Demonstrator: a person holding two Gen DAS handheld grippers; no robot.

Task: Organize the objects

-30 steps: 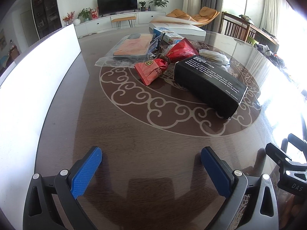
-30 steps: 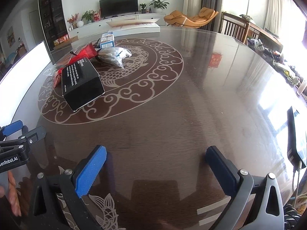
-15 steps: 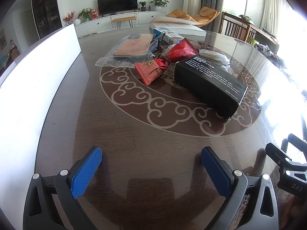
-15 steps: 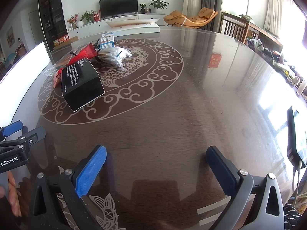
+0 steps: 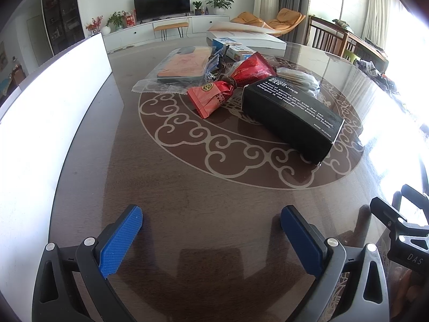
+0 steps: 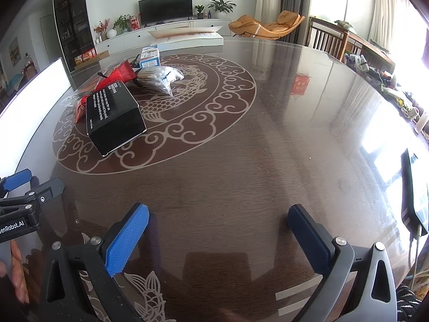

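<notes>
The left claw (image 5: 211, 216) stands wide, with nothing between its blue pads; the right claw (image 6: 218, 213) is wide and empty too. Both hover low over the bare near part of the counter (image 5: 187, 182), at the bottom of each frame.

Some things are hard to read. In the left wrist view the bright window washes out the right edge of the counter, so its rim there cannot be made out. The bag of cotton swabs (image 6: 161, 76) is half hidden behind the black box (image 5: 291, 115) in that view, and shows fully only in the right wrist view. The small blue and white box (image 6: 150, 57) is partly covered by the red packets (image 5: 233, 84). What lies inside the clear plastic bag (image 5: 179, 68) is a flat orange thing, but I cannot tell more.

All these things lie together on the round pattern of the counter, in the upper middle of the left view and the upper left of the right view. The black box is nearest to the claws and touches one red packet.

A white board (image 5: 53, 102) stands along the left edge. A phone (image 6: 415, 190) with a cable lies at the right edge of the right view. Between them the dark surface is open.
</notes>
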